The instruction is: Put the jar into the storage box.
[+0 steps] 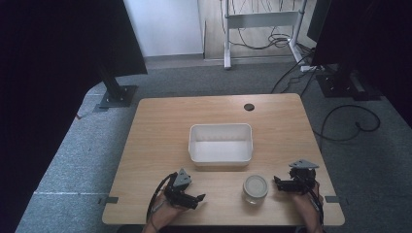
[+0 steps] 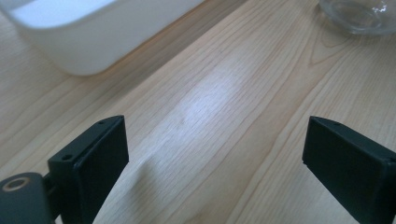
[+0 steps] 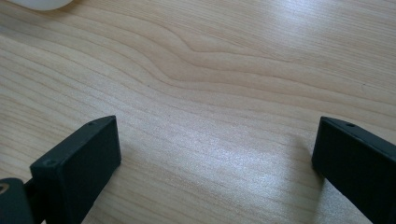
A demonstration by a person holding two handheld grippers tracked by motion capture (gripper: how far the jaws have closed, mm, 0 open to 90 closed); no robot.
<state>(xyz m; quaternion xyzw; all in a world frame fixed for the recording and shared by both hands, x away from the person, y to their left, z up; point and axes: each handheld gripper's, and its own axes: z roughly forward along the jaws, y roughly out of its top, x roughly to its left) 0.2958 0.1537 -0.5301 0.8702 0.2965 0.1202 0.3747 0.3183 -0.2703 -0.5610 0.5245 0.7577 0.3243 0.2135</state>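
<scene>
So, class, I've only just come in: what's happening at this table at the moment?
A person sits at a wooden table with a hand-held gripper in each hand. The left hand-held gripper and the right hand-held gripper both rest near the front edge, jaws wide open and holding nothing. Between them stands a small glass jar, untouched. Behind it sits an empty white tub. Nothing is being handled yet.

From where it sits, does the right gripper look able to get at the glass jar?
Probably yes. The right gripper rests open beside the glass jar, with bare table between them. The white bin sits farther back, out of the way.
</scene>
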